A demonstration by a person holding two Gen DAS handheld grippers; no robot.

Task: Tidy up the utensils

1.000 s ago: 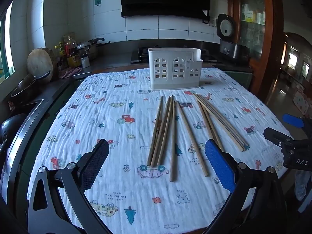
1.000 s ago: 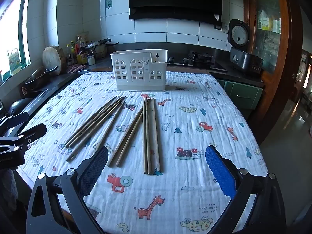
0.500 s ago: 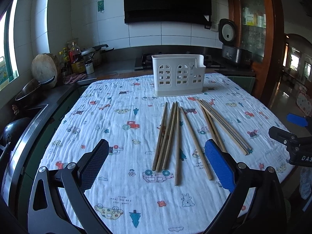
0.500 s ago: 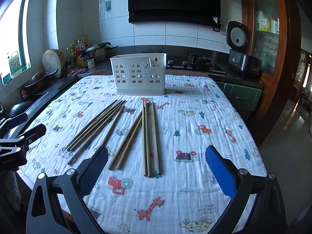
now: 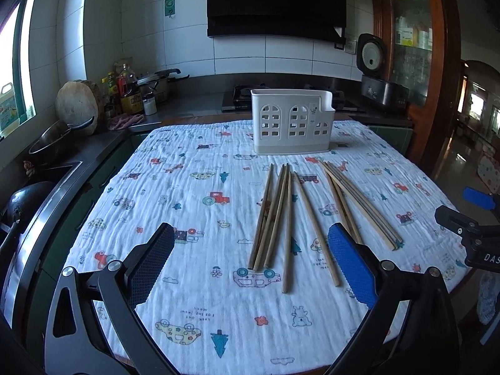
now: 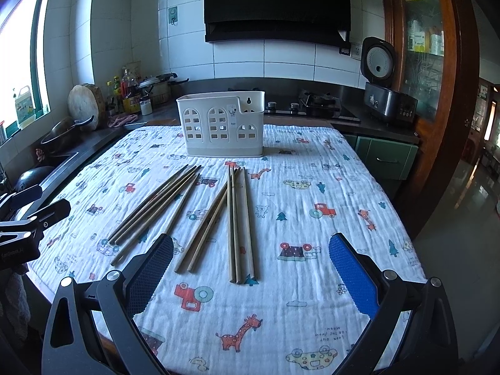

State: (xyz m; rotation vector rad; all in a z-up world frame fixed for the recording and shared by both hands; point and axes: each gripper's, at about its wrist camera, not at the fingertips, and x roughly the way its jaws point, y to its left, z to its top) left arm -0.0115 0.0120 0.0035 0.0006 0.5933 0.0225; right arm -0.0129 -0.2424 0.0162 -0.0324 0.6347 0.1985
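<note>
Both tongs, left (image 5: 250,262) and right (image 6: 250,262), gape wide and empty above wooden chopsticks (image 5: 278,215) lying loose before the white utensil caddy (image 5: 292,120) on the surface's cartoon-print cloth (image 5: 187,193) reading "LOOK OUT FOR THE MOON".

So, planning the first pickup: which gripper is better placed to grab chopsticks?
Probably the left gripper: a chopstick bunch lies right between its open fingers. The right gripper is open too, but most of its span covers bare cloth.
</note>
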